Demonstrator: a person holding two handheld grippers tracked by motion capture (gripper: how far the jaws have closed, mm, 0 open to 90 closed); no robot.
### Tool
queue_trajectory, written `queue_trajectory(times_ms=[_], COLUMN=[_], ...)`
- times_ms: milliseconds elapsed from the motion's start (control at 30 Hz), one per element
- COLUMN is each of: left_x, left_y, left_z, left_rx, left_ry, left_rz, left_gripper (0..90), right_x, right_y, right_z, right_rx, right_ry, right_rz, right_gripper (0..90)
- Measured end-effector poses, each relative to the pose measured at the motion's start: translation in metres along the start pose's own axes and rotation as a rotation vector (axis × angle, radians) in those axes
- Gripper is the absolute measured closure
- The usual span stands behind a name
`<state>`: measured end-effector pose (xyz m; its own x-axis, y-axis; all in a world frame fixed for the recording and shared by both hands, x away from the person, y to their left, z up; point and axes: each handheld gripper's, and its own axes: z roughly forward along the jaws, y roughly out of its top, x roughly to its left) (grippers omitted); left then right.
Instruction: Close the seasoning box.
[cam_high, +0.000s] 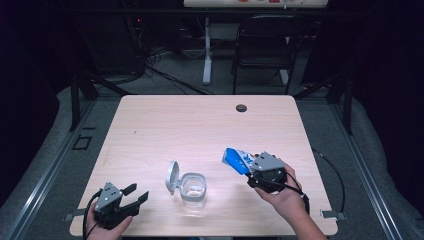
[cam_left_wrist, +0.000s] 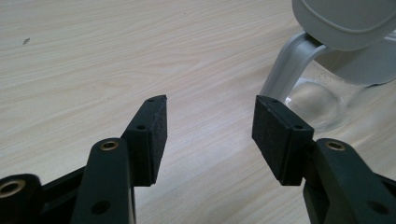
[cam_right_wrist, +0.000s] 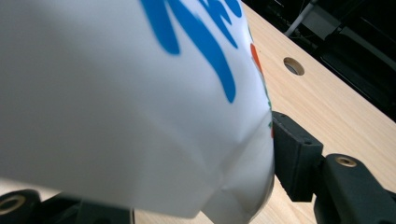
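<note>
- Right gripper is clamped on a blue-and-white pouch, jaws held fairly wide by it. In the right gripper view the pouch bulges between the pads, and one pad presses its side.
- The pouch sits just right of the clear jar, lifted off the table and tipped with its far end toward the jar.
- Left gripper is wide open with nothing in it, resting low on the table well left of the jar. From the left gripper view the jar is just ahead and to the right of those jaws.
- The jar's grey lid is flipped up on the jar's left side, so the mouth is open.
- My take: the pouch is about to be poured into the jar. I'd get the pouch's opening right over the mouth before tipping more, and keep the squeeze gentle so it doesn't burst out.
- The free gripper could steady the jar, since a light jar probably slides if bumped.
- Hard to tell: whether the pouch is actually torn open, since its tip is too small in the high view.
- The print is just blurry blue strokes up close.
- Can't tell if the jar has anything in it.
</note>
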<state>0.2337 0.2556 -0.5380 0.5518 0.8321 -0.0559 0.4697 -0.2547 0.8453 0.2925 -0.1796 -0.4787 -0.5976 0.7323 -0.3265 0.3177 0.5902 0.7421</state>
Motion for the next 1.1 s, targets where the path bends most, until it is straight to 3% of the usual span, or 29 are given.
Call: queue_trajectory(times_ms=[867,1100], left_x=[-0.003,-0.003], left_y=[-0.001,-0.001], left_z=[0.004,0.004], left_rx=[-0.003,0.011], left_ry=[-0.004,-0.004], left_rz=[0.008,0.014], left_gripper=[46.2,46.2], right_x=[0.019,0.027], right_y=[0.015,0.019], right_z=[0.010,0.013], right_rx=[0.035,0.067], right_ry=[-0.062,-0.092], right_rz=[-0.183,-0.275], right_gripper=[42.4,42.5])
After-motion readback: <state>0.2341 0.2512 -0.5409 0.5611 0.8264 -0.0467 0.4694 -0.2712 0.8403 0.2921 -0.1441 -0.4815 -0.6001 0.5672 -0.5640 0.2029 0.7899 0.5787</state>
